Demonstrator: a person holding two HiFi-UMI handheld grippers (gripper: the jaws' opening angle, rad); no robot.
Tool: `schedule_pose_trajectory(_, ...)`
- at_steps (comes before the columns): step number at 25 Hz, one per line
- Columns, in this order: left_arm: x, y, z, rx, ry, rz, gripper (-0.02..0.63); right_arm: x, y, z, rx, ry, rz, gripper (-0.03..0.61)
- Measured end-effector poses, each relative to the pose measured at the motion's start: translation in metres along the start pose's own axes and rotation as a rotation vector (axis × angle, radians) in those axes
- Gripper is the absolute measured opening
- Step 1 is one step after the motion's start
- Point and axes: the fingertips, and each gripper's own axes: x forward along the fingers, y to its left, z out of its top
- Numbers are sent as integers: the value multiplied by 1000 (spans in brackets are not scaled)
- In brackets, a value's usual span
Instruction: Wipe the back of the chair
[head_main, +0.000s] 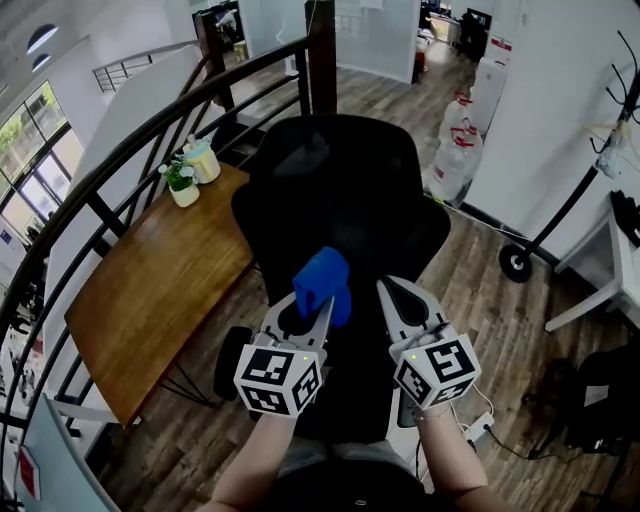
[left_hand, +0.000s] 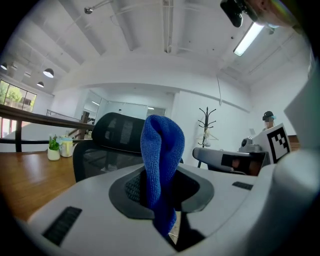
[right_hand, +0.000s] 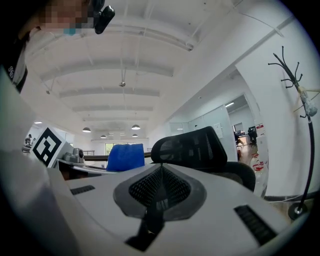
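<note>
The left gripper (left_hand: 161, 197) pinches a bunched blue microfibre cloth (head_main: 323, 281), held close to the black mesh office chair (head_main: 340, 190) back (contact unclear). Beside it, the right gripper (right_hand: 160, 195) has its jaws pressed together, empty.

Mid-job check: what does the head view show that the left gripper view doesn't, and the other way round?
Only the head view: the water jugs beyond the chair and the wood floor around it. Only the left gripper view: a close look at the left gripper, its jaws closed on a fold of the blue cloth, and the ceiling light. Both: the cloth, the black chair, the wooden table, its potted plant and the coat rack.
</note>
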Motion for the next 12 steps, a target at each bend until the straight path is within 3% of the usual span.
schedule_pose_trajectory(12,74,-3,59,94,-45,-163,98,36,-45,35,-28,-83,-118,29)
